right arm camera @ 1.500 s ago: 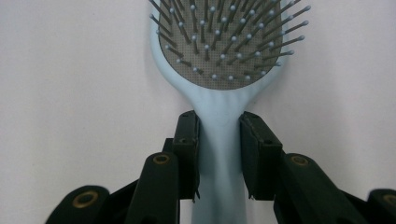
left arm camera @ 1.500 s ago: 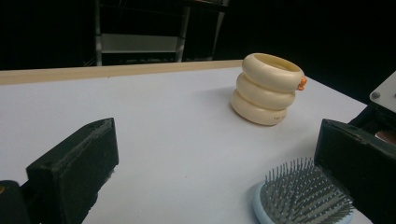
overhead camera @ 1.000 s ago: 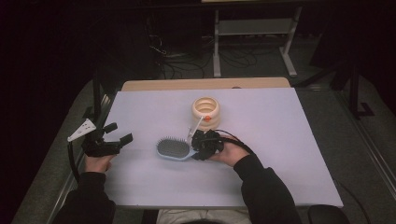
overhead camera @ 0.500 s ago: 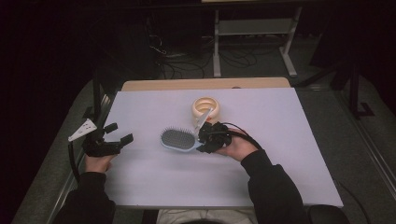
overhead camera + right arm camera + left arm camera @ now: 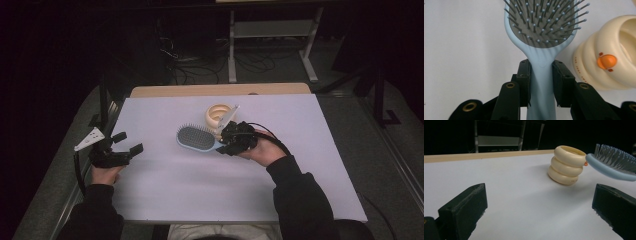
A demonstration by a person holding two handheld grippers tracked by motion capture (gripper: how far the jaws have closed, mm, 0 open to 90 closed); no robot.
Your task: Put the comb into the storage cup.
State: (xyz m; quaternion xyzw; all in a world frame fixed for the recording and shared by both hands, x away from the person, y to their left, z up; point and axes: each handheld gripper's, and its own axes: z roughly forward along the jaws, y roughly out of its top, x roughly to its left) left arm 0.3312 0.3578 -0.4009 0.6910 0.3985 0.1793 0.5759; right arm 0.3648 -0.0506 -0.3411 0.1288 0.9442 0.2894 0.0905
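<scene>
Right gripper (image 5: 227, 145) near bench centre, jaws clamped on the handle of a light blue hairbrush (image 5: 196, 138); both pads pressed against the handle just below the brush head. Brush head pointing toward the person's left, bristles up, raised off the white bench (image 5: 200, 190) as seen in the left gripper view. Cream ribbed ring-shaped holder (image 5: 218, 114) standing just beyond the brush, near the far edge; orange button on its side facing the right gripper's camera. Brush tip close beside the holder's top ring in the left gripper view; touching or apart, cannot tell.

Left gripper (image 5: 125, 145) at the left edge of the bench, held in the left hand (image 5: 106, 172), jaws spread wide with nothing between them. Wooden strip along the bench's far edge.
</scene>
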